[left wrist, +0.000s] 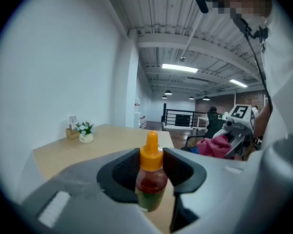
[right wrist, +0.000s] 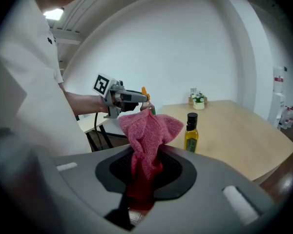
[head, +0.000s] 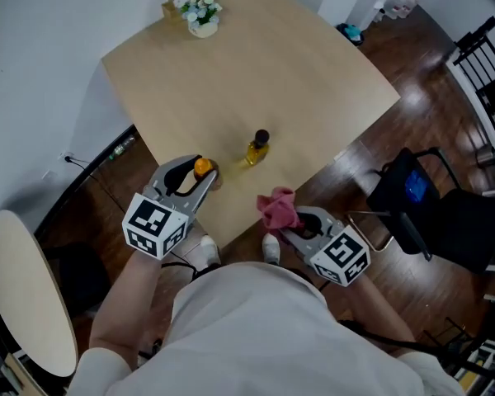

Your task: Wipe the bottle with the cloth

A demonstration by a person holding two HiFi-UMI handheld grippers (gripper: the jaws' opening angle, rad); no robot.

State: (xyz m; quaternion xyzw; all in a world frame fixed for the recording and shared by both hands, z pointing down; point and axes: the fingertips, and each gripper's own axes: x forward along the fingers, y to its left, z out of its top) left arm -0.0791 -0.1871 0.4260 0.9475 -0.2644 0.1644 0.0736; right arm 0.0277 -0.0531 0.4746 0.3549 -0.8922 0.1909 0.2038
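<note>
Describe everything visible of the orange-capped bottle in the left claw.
Small clear bottle, seemingly plastic, with an orange cone-tipped cap, dark red contents and a green label low down. It stands upright, clamped at neck and shoulder between the left claw's black pads, by the table's near edge. The pink cloth is apart from it.

Open-plan, loft-style office or studio space

A pale wooden table [head: 313, 73] stands with one edge near a plain white wall [head: 41, 56], a small pot of white flowers [head: 202, 15] at its far corner. Around it lie a dark wood plank floor [head: 421, 48], a black office chair [head: 445, 213] off the right edge, a round side table [head: 29, 295] at the left and a cable [head: 91, 172] trailing below the wall. Overhead, an exposed white beam ceiling carries strip lights [left wrist: 179, 68]; further back are a black railing [left wrist: 180, 117] and a brick wall [left wrist: 224, 101].
</note>
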